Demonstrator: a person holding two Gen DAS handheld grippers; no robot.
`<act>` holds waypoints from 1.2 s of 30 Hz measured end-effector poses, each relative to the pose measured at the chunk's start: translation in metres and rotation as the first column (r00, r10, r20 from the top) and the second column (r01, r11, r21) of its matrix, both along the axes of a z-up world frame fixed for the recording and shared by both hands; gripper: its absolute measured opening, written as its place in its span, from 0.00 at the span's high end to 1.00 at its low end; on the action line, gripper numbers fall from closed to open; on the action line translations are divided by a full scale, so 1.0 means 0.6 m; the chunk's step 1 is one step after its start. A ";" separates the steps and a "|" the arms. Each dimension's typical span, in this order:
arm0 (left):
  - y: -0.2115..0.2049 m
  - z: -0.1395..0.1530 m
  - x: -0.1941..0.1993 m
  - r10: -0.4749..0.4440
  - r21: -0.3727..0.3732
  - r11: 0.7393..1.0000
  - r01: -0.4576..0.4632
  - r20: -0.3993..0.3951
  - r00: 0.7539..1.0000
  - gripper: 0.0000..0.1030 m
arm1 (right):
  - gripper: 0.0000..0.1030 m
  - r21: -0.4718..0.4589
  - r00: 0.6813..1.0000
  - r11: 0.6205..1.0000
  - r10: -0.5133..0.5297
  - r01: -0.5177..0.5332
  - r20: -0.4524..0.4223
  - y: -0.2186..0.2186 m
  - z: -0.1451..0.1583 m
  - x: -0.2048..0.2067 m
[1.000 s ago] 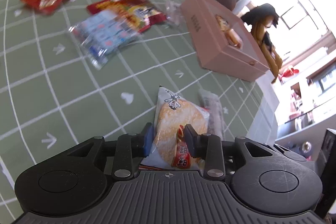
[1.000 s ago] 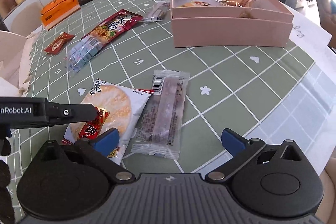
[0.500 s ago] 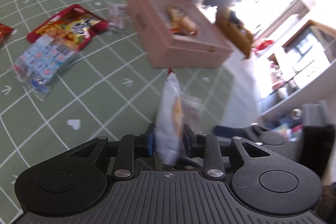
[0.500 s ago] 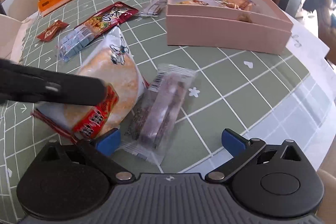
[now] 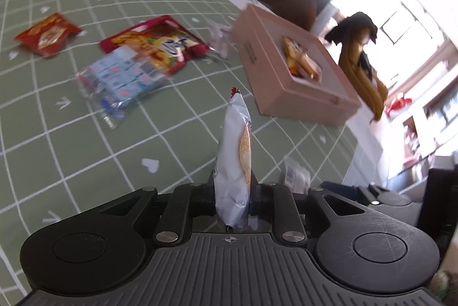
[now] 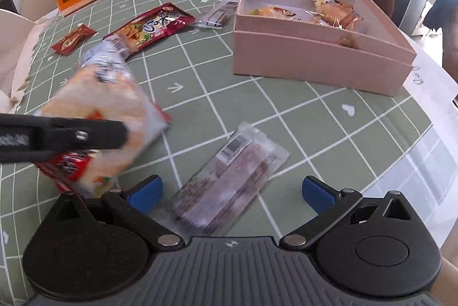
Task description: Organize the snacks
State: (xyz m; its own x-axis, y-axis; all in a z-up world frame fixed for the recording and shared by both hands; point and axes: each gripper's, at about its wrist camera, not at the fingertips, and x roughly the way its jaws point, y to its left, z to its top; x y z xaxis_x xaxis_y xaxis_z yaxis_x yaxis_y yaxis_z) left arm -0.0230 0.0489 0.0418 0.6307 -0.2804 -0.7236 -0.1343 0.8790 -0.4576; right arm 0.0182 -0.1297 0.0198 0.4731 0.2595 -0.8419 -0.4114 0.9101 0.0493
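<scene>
Fingers of L gripper [image 5: 232,192] are closing, pinching the rice cracker packet [image 5: 235,160] edge-on, lifting it clear of the green grid tablecloth [image 5: 71,151]. R gripper [image 6: 231,191] fingers are standing spread wide w/ the clear wrapped bar [image 6: 226,191] lying on the cloth between them, not touching the blue pads [image 6: 144,191]. Pink box [image 6: 320,68] is sitting well beyond, a few snacks already inside. Red pouch [image 6: 151,26], blue candy bag [image 5: 123,79] & small red sachet [image 6: 73,39] are lying farther back.

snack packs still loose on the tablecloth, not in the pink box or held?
5: clear-wrapped bar between the open right gripper fingers, blue-white candy bag, big red pouch, small red sachet, clear packet beside the pink box.
</scene>
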 end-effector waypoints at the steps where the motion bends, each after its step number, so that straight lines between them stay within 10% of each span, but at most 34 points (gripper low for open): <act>1: 0.005 0.001 -0.002 0.007 -0.009 1.000 -0.007 -0.003 1.000 0.79 | 0.00 0.002 1.000 1.000 -0.005 0.005 -0.002 -0.001 0.000 0.004; 11: -0.003 -0.001 -0.003 -0.018 -0.009 1.000 0.017 -0.022 1.000 0.79 | 0.58 -0.010 0.998 0.998 -0.062 0.062 -0.030 -0.004 0.023 0.017; 26: -0.115 0.019 0.027 -0.120 -0.049 0.992 0.118 -0.032 0.992 0.79 | 0.65 0.140 0.988 0.981 -0.119 0.132 -0.097 -0.126 0.068 0.024; 36: -0.126 0.191 0.153 -0.115 -0.051 0.991 0.126 0.189 0.975 0.79 | 0.65 0.231 0.992 0.972 -0.077 0.052 0.100 -0.162 0.242 0.115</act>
